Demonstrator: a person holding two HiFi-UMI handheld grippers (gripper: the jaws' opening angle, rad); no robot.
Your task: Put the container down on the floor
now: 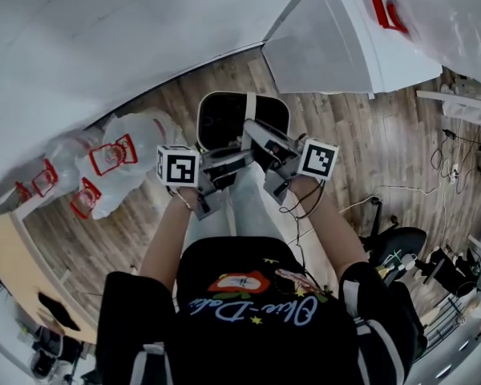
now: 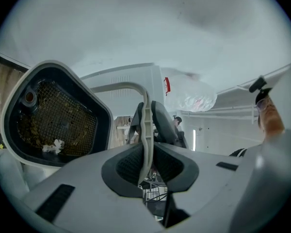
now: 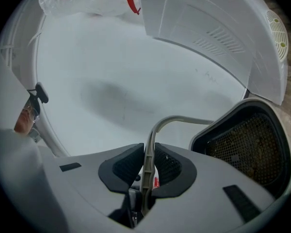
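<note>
The container [image 1: 224, 117] is a white bin with a black inside and a mesh bottom. It hangs above the wooden floor [image 1: 361, 147] in front of me. Its thin grey bail handle [image 1: 251, 109] arches over the opening. My left gripper [image 1: 218, 169] and right gripper [image 1: 263, 152] meet nose to nose on that handle. In the left gripper view the handle [image 2: 144, 130] runs between the pressed pads, with the bin [image 2: 53, 113] to the left. In the right gripper view the handle [image 3: 148, 166] is pinched the same way and the bin [image 3: 247, 142] sits at right.
Clear plastic bags with red print [image 1: 112, 159] lie on the floor at left. A white appliance with an open lid [image 1: 345, 42] stands at the back right. Cables [image 1: 453, 163] and an office chair [image 1: 401, 243] are at right, and a wooden tabletop [image 1: 8, 263] at the left edge.
</note>
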